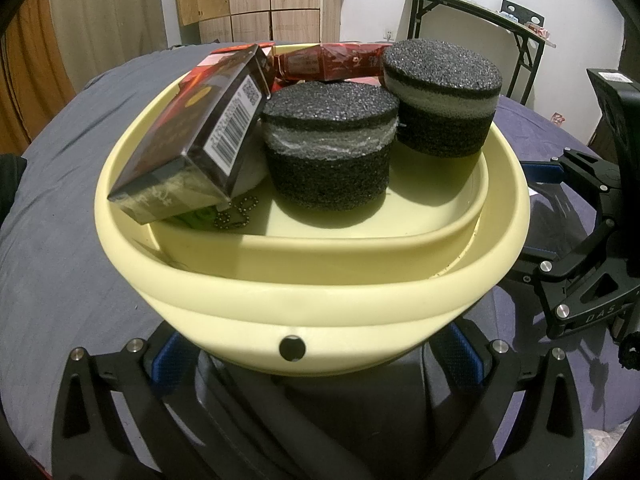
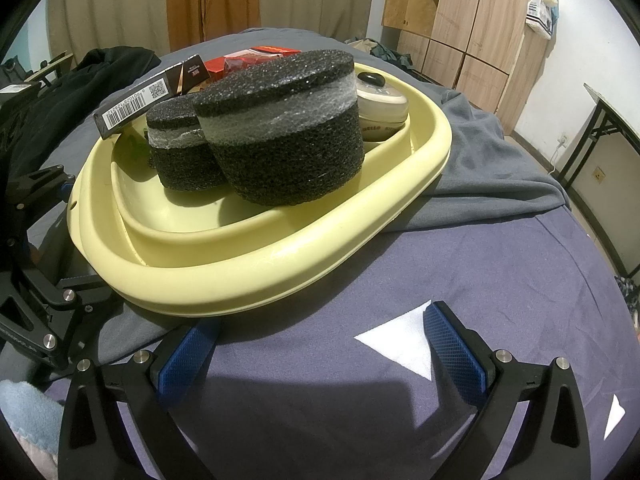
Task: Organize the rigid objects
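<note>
A pale yellow basin [image 1: 312, 300] sits on a bed and also shows in the right wrist view [image 2: 248, 272]. It holds two black foam cylinders [image 1: 332, 152] [image 1: 444, 100], a dark barcoded box [image 1: 200, 140], a red packet [image 1: 332, 62] and a bead chain [image 1: 236, 216]. The right view also shows the cylinders [image 2: 280, 128] [image 2: 184, 148], the box [image 2: 148, 98] and a cream gadget [image 2: 380, 100]. My left gripper [image 1: 316, 356] is open, its fingers either side of the basin's near wall. My right gripper [image 2: 320, 352] is open and empty just in front of the basin.
The bed has a grey blanket [image 2: 492, 176] and a purple sheet [image 2: 440, 272]. A folding table [image 1: 480, 20] stands by the wall. Wooden wardrobes [image 2: 472, 24] and curtains [image 2: 200, 0] stand behind. Dark clothes [image 2: 80, 80] lie on the bed's far left.
</note>
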Demonstrator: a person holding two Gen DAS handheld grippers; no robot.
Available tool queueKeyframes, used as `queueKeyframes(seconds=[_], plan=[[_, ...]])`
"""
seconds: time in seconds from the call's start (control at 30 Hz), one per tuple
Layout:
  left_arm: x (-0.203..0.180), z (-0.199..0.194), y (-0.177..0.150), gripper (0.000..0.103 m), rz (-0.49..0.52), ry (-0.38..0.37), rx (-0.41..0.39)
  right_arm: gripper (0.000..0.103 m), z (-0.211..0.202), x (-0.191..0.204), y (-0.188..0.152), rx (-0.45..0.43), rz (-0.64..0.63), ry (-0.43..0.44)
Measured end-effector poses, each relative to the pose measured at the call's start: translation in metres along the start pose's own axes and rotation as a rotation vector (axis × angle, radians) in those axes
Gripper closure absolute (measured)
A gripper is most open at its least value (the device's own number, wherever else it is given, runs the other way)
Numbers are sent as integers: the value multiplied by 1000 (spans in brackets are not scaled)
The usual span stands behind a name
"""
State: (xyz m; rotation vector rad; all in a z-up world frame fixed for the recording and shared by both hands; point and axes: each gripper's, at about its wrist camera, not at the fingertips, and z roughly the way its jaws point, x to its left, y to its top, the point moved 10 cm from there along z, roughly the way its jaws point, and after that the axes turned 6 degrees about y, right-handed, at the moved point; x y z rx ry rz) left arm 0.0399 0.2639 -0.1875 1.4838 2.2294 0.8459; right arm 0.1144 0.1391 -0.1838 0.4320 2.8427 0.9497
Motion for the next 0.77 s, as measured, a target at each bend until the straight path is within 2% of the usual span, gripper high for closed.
queueKeyframes(seconds=[0.77], plan=[[-2,0,0,0,5,9,-3,0,0,0,0,0,0,0]])
